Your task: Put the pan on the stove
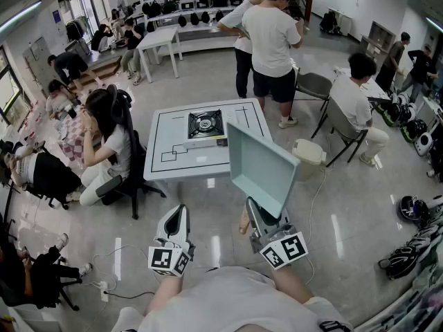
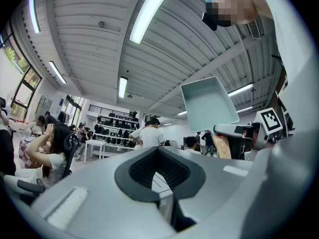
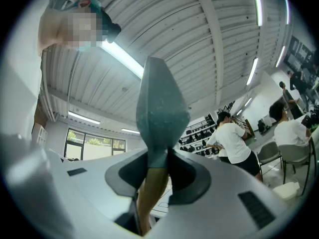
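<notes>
A square teal pan (image 1: 263,168) with a wooden handle (image 1: 243,221) stands tilted up in the air in front of me, short of the white table (image 1: 163,140). My right gripper (image 1: 257,216) is shut on the handle. In the right gripper view the pan (image 3: 160,113) rises edge-on from the jaws, and the handle (image 3: 152,188) sits between the pads. A portable gas stove (image 1: 205,124) sits on the table's far middle, apart from the pan. My left gripper (image 1: 178,220) hangs beside the right one, shut and holding nothing. The left gripper view shows the pan (image 2: 208,103) up at its right.
A person (image 1: 111,144) sits on a black chair at the table's left side. Two people (image 1: 266,40) stand beyond the table, and another (image 1: 353,102) sits at the right near a grey chair (image 1: 313,87). A power strip and cables (image 1: 104,289) lie on the floor at the left.
</notes>
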Tool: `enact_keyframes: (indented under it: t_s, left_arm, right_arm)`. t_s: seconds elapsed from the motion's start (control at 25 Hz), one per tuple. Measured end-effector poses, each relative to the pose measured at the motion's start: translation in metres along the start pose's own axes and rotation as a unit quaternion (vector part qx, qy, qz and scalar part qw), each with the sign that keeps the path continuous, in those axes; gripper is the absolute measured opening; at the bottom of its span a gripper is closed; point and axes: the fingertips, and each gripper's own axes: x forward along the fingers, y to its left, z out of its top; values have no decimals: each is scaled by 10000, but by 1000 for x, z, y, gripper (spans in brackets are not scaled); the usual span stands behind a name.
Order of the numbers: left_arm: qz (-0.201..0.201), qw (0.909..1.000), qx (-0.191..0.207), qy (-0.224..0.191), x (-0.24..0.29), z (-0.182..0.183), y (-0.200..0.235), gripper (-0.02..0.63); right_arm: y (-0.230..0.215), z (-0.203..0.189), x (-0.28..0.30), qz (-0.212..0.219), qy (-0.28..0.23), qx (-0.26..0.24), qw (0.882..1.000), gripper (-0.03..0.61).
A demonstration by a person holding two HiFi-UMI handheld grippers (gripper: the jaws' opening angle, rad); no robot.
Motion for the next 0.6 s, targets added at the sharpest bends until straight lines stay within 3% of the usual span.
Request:
enact_keyframes:
  t_s: [0.6]
  left_arm:
    - [74,10000,-14,40,-2,-1,-12,11]
  right_arm:
    - [0,5,-7,95,14,-38,9999,118]
